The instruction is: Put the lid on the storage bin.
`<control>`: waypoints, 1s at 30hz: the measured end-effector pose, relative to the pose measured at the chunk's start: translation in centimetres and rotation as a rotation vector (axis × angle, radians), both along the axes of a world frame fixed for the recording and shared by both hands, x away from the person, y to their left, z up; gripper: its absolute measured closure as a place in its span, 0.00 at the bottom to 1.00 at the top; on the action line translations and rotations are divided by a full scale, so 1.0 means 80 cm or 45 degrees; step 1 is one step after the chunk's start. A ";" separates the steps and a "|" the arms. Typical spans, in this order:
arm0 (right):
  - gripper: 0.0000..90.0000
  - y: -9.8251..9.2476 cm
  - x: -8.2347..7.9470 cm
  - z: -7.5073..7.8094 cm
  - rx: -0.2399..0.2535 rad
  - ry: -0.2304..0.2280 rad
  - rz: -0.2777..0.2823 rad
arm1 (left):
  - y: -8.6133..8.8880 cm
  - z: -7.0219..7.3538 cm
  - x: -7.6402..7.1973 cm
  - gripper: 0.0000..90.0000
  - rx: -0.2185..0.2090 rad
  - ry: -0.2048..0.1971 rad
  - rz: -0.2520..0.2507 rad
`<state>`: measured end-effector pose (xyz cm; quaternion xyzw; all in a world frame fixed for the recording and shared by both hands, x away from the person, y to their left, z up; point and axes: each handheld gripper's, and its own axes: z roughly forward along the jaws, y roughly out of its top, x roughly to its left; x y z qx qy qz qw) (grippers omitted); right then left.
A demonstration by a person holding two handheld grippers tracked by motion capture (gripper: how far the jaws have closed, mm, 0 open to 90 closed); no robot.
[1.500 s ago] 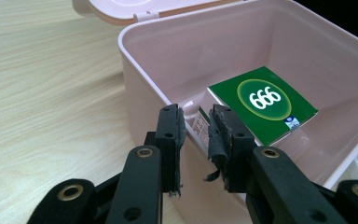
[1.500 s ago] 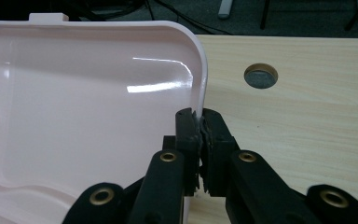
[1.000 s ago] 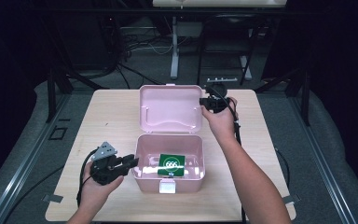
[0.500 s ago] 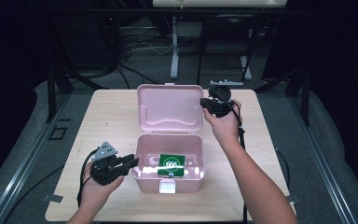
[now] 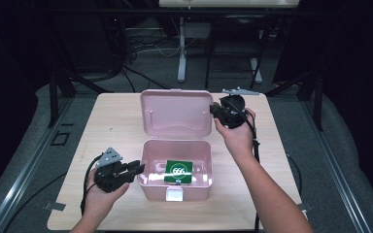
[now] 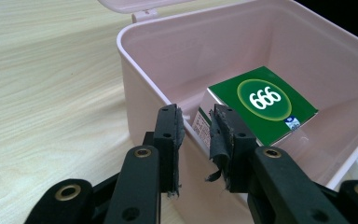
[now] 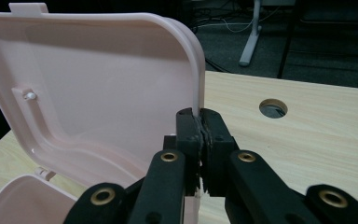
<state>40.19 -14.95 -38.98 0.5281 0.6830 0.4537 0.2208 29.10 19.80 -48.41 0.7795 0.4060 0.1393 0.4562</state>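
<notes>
Dark floor with cables and metal stand legs surrounds a light wood-grain desk [image 5: 121, 121]. All positions below are referenced to the pink box [image 5: 176, 182] that stands open near the desk's front edge in the high view.

Left of the box, the left tool [image 5: 137, 168] is held in a hand [image 5: 99, 196] with its tips at the box's left wall. The left gripper view places the two jaws astride that wall's rim, one outside and one inside, parted by a narrow gap. Whether the pads [image 6: 171, 135] press the wall cannot be determined. Frayed black padding hangs from the inner jaw.

Inside the box, a green carton [image 5: 178, 171] lies flat on the floor. Its top face bears "666" in white within a lighter green ring. The left gripper view adds a white side panel with small print, too small to read, and a small blue mark on the carton's top face.

Behind the box, the hinged lid [image 5: 175, 114] stands raised. Right of the lid, the right tool [image 5: 214, 110] is pressed together on the lid's right edge. The right gripper view [image 7: 200, 140] confirms the pinch and shows a round hole [image 7: 273, 108] in the desk beyond the lid.
</notes>
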 end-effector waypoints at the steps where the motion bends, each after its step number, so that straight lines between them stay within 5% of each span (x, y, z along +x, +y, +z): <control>1: 0.97 0.000 -0.002 0.000 -0.006 -0.001 0.001 | 0.000 0.000 0.000 0.80 0.000 0.000 0.000; 30: 0.95 -0.002 -0.050 -0.004 0.001 -0.113 0.018 | 0.000 0.000 0.000 0.80 0.000 -0.001 0.005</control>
